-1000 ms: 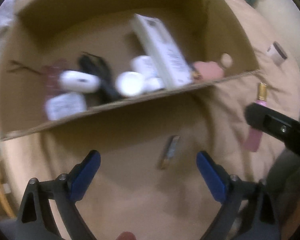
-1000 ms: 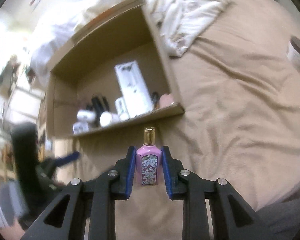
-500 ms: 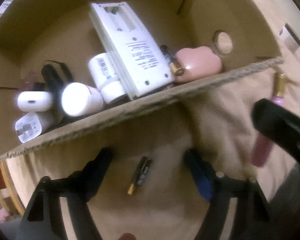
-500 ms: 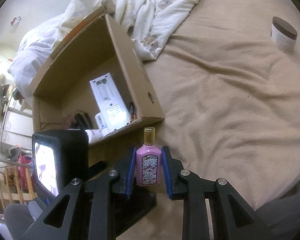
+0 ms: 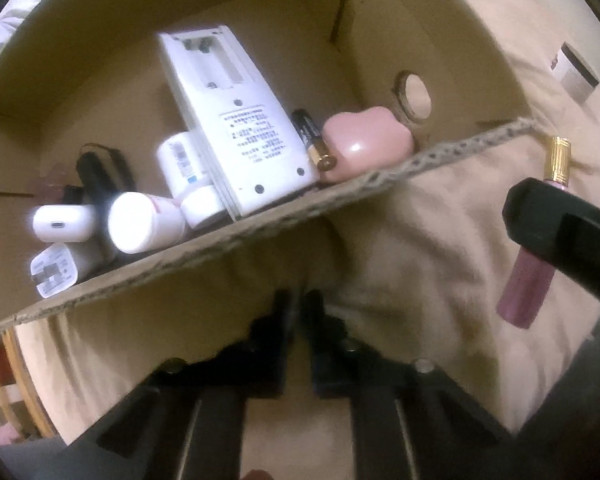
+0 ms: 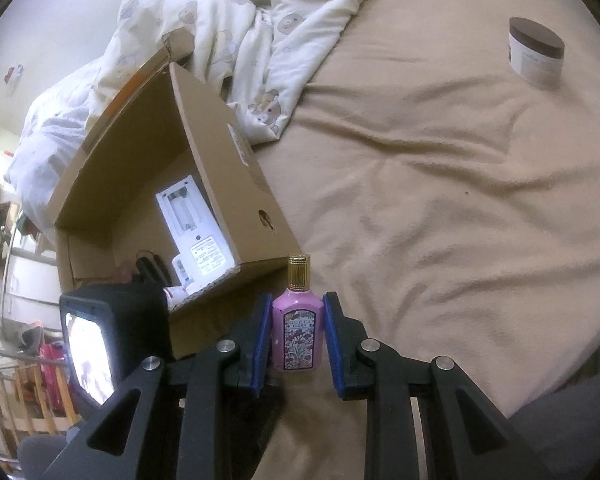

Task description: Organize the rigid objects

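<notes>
An open cardboard box (image 5: pixel 260 220) lies on the tan bed cover and holds a white remote (image 5: pixel 236 128), a battery (image 5: pixel 314 140), a pink heart-shaped case (image 5: pixel 366 142), white bottles and chargers. My left gripper (image 5: pixel 298 312) is closed just in front of the box's near wall; the battery that lay there is hidden between its blurred fingers. My right gripper (image 6: pixel 296 336) is shut on a pink perfume bottle with a gold cap (image 6: pixel 298 320), held upright to the right of the box (image 6: pixel 236 184). That bottle also shows in the left wrist view (image 5: pixel 532 280).
A white jar with a brown lid (image 6: pixel 534 54) stands on the bed cover at the far right. A crumpled white duvet (image 6: pixel 260 40) lies behind the box. Wooden furniture (image 6: pixel 28 392) stands left of the bed.
My left gripper has dropped toward the small battery on the bed cover and closed around it. My right gripper has kept the perfume bottle and shifted slightly right of the box.
</notes>
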Demonstrator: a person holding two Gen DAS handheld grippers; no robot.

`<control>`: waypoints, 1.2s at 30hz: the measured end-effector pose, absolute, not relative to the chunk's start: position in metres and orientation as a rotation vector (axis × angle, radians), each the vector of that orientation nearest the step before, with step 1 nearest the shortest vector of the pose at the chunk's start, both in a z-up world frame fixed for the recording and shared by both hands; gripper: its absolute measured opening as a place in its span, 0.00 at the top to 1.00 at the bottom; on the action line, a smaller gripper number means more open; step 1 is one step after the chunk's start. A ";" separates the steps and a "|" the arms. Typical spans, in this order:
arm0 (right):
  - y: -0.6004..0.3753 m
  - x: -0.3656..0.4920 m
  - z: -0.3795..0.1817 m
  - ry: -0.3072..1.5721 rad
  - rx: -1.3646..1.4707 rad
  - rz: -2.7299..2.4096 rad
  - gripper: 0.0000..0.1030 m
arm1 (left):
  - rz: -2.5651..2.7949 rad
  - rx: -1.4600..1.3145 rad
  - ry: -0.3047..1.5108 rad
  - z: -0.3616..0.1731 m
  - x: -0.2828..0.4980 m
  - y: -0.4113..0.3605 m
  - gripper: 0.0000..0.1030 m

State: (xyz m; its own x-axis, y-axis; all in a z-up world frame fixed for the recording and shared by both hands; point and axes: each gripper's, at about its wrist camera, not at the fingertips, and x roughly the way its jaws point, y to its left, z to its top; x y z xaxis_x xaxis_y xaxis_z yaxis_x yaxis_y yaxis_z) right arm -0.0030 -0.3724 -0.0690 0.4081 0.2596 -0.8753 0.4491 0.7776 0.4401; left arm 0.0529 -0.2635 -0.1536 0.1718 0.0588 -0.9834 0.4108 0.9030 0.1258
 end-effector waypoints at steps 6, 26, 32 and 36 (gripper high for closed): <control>-0.372 -0.004 -0.067 1.162 0.728 -0.123 0.74 | -0.260 0.407 1.379 -0.141 0.046 -0.259 0.97; -0.382 -0.007 -0.070 1.150 0.713 -0.179 0.74 | -0.194 0.300 1.349 -0.115 0.043 -0.203 0.98; -0.381 -0.008 -0.073 1.157 0.711 -0.147 0.74 | -0.202 0.231 1.347 -0.104 0.032 -0.172 0.98; -0.373 -0.006 -0.072 1.146 0.720 -0.060 0.74 | -0.195 0.139 1.339 -0.089 0.028 -0.144 0.98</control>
